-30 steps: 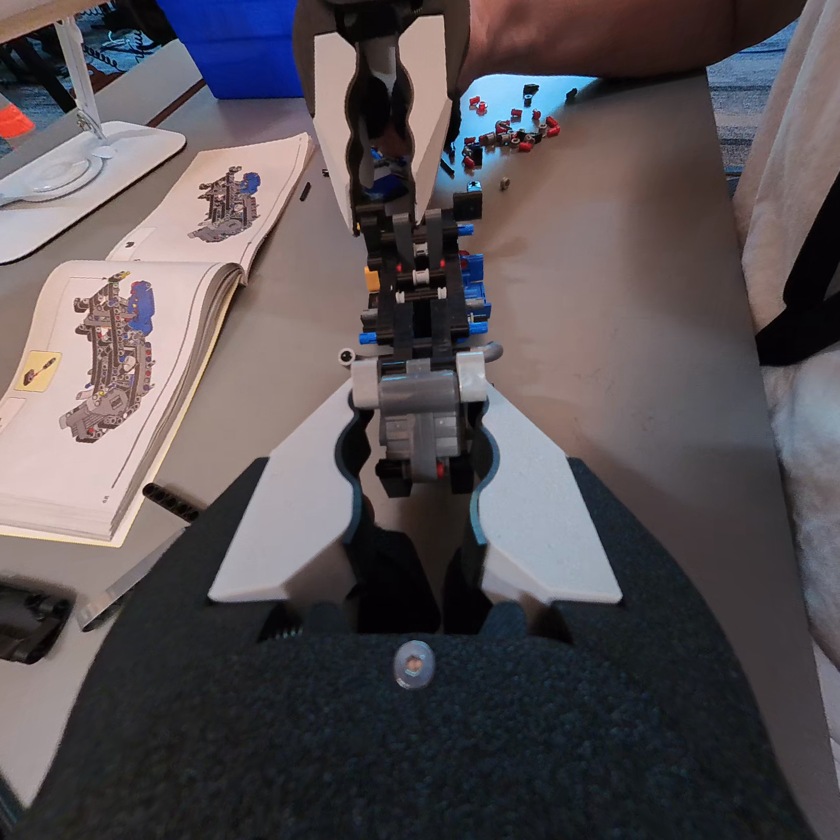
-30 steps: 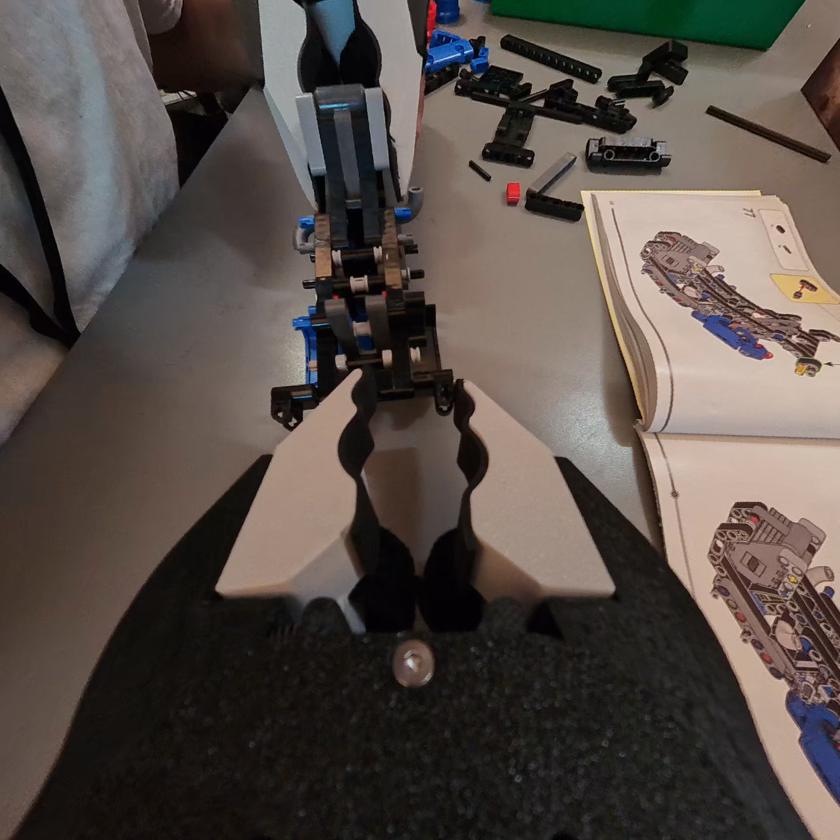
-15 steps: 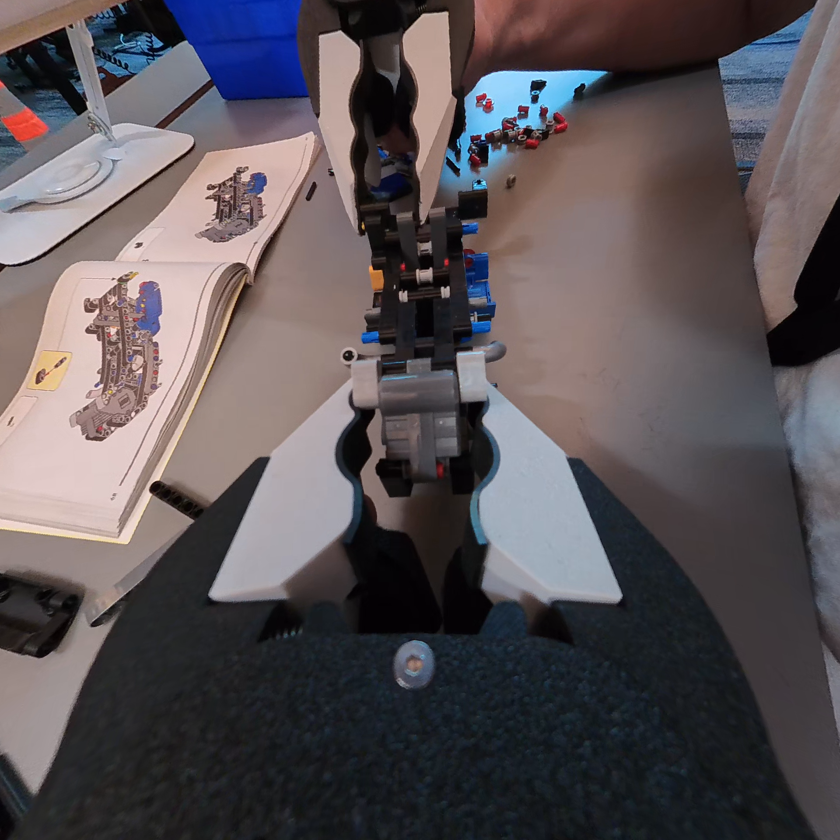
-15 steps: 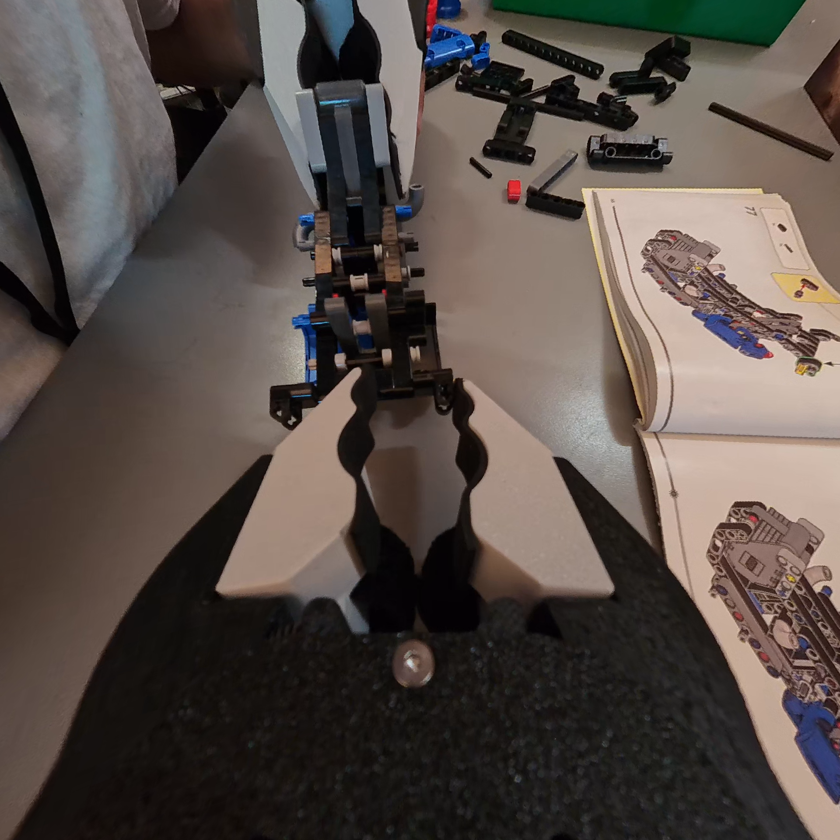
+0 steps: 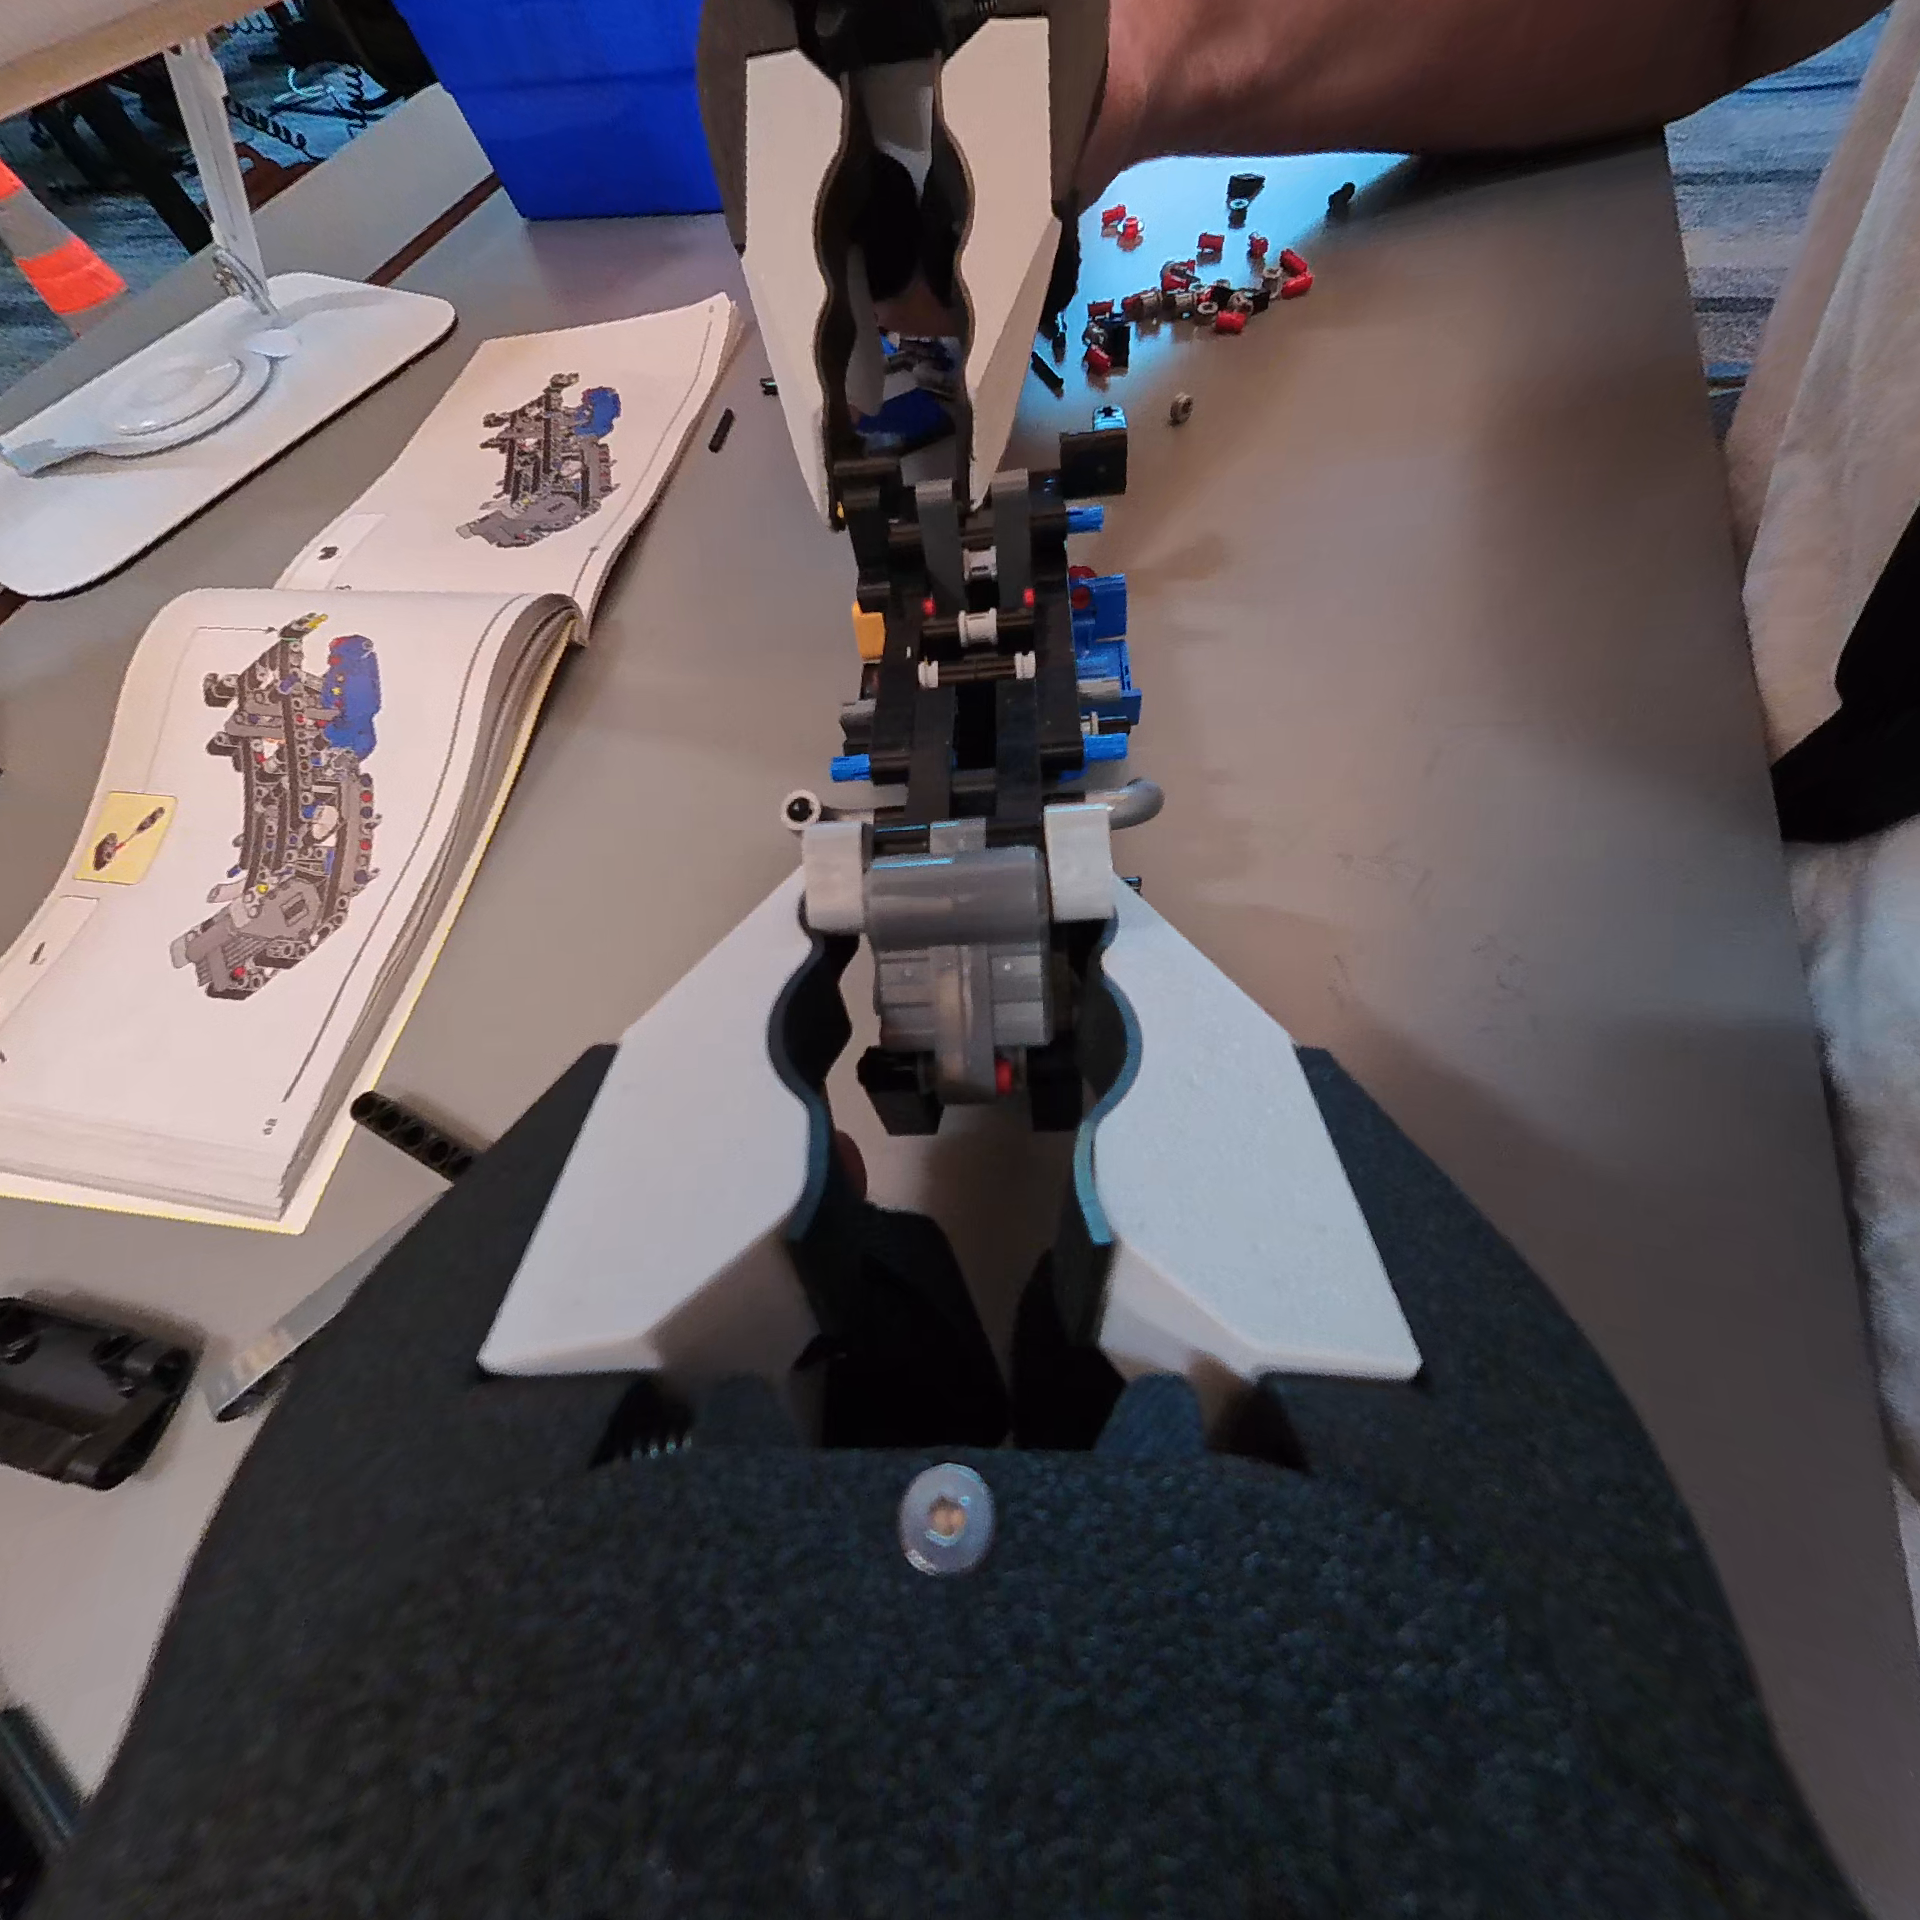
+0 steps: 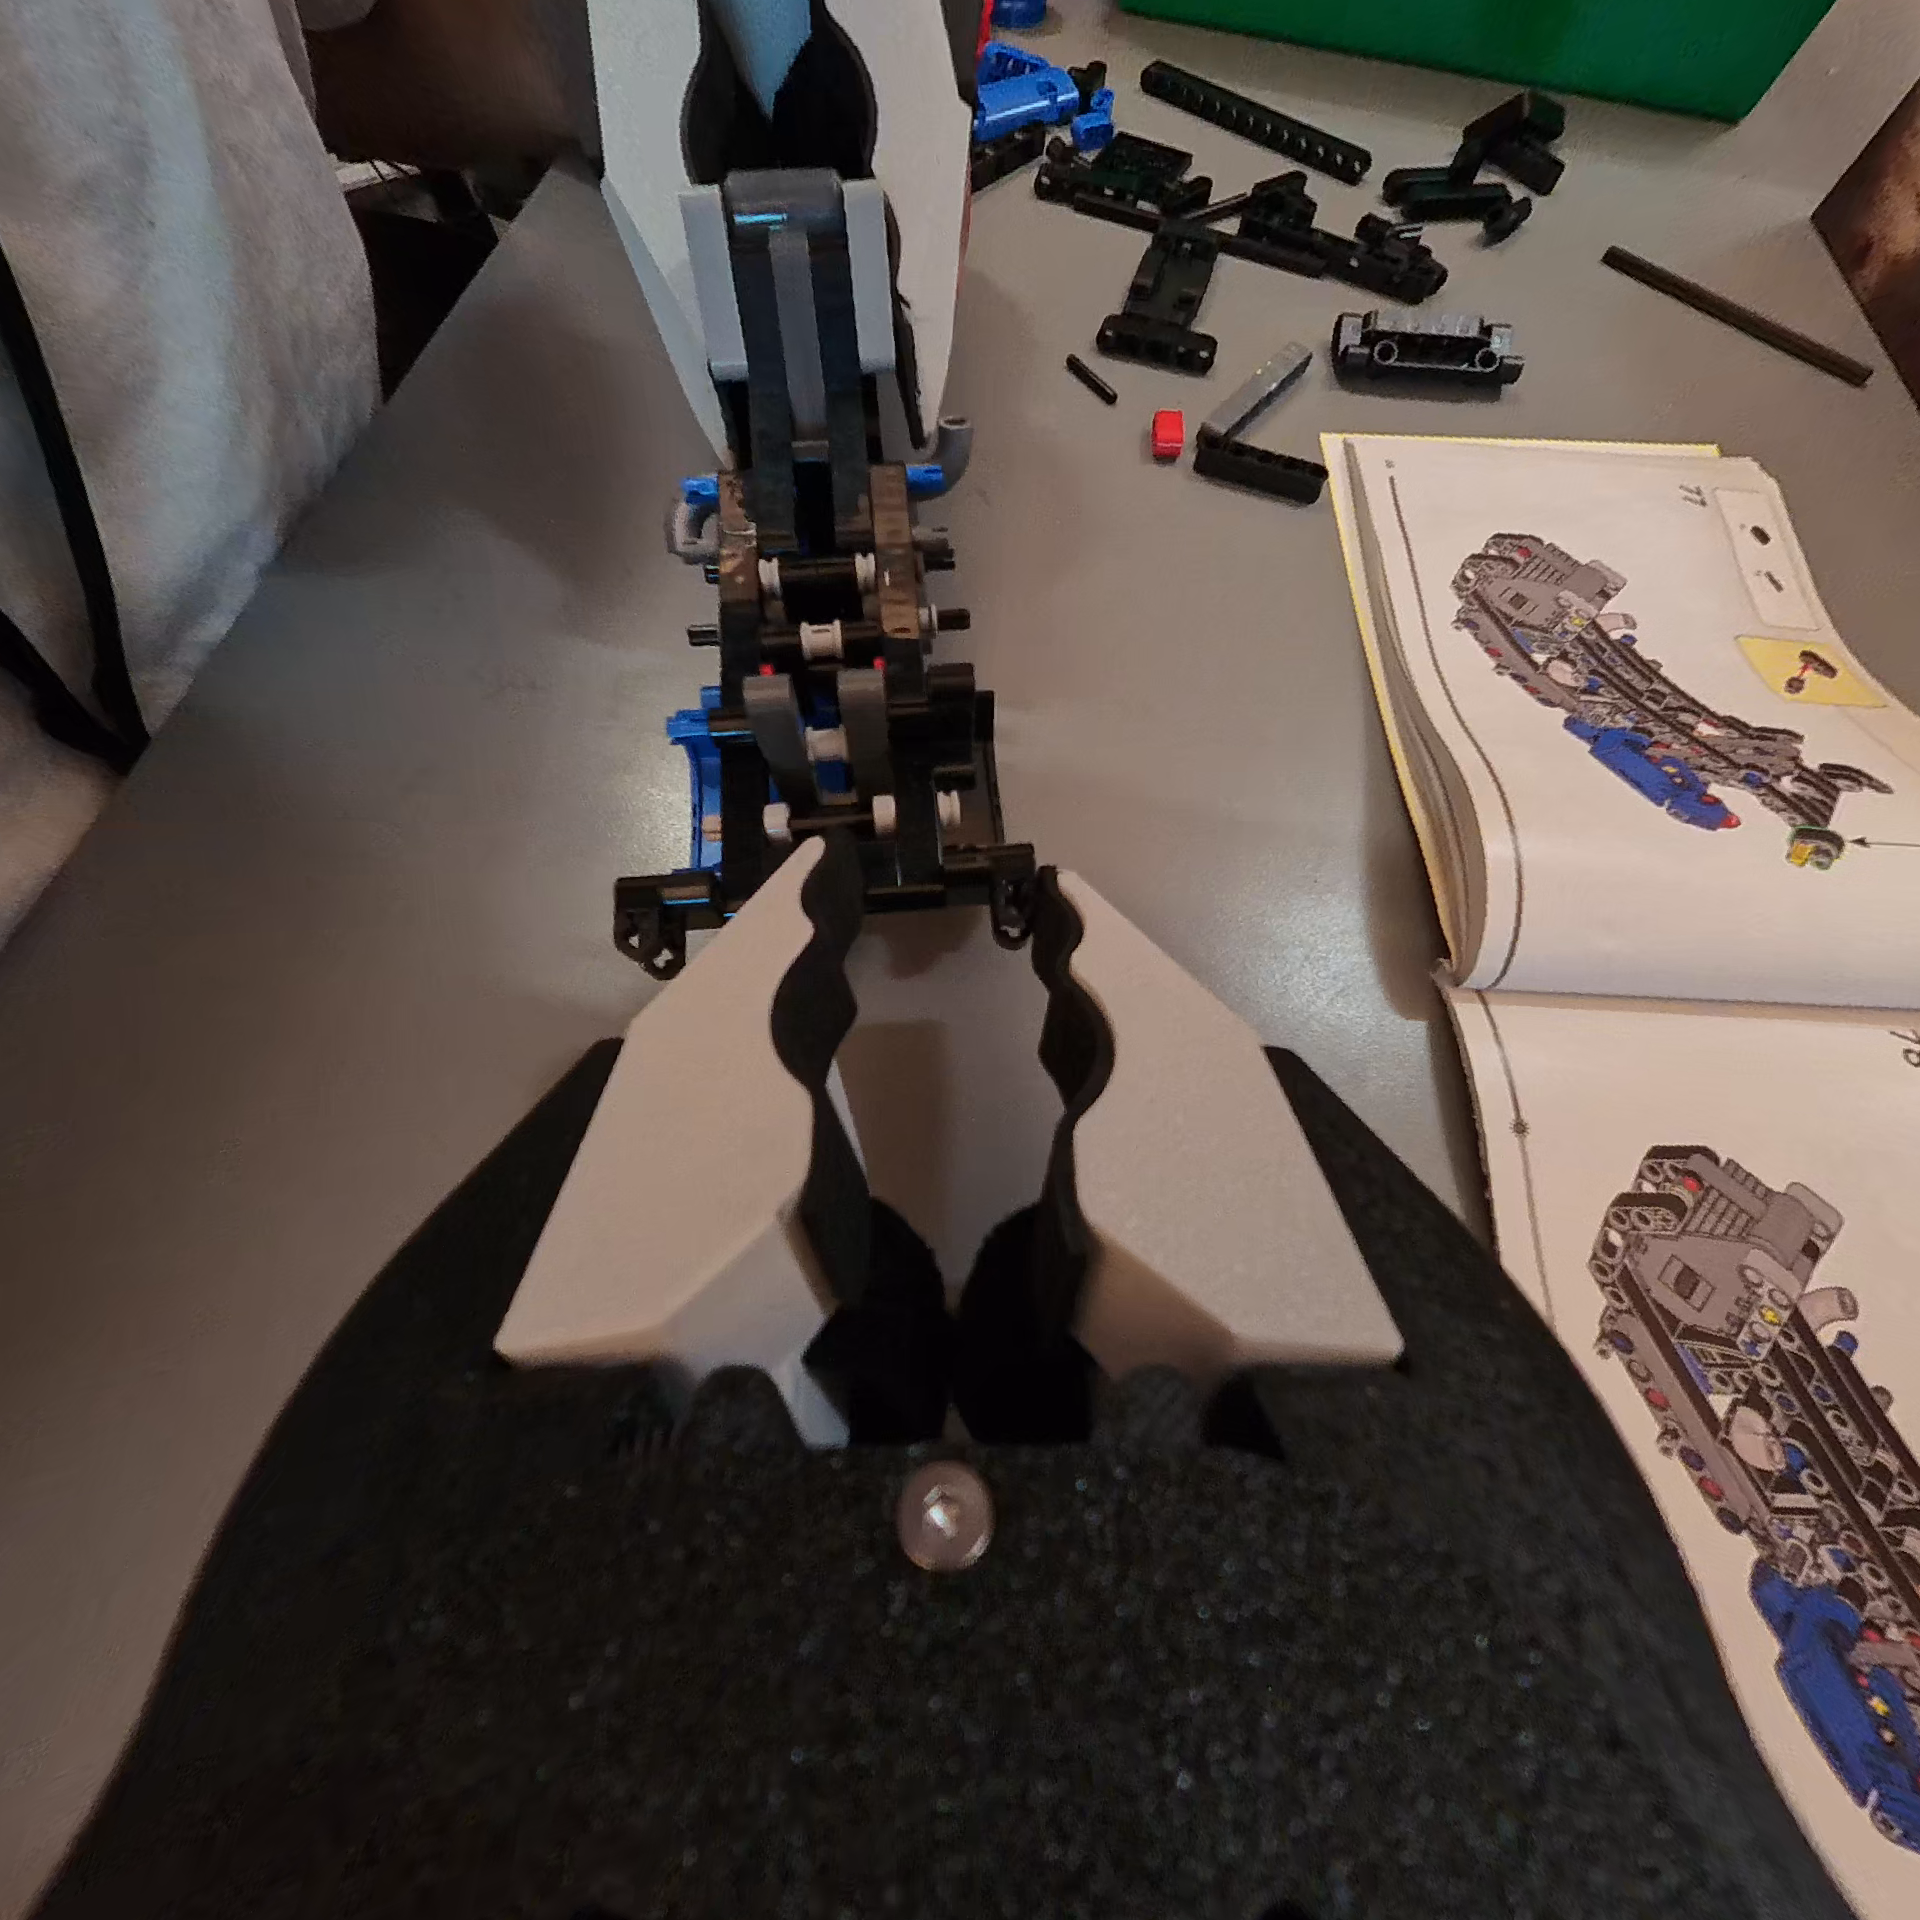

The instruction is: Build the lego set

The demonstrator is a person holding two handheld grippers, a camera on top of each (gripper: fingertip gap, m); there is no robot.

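we've got the half-built lego model stretched between both tools over a plain grey table. our left gripper is clamped on its grey end, and our right gripper sits partly open, fingertips at the black end, though we can't tell if it's actually gripping. the open instruction booklet lies alongside, loose black pieces and small red bits are scattered farther out, and a blue bin sits at the far edge.

Right gripper fingers clamp the near end of the black-and-blue lego model; left gripper holds its far grey end. Open manual on the right, loose black beams far right on the bench.
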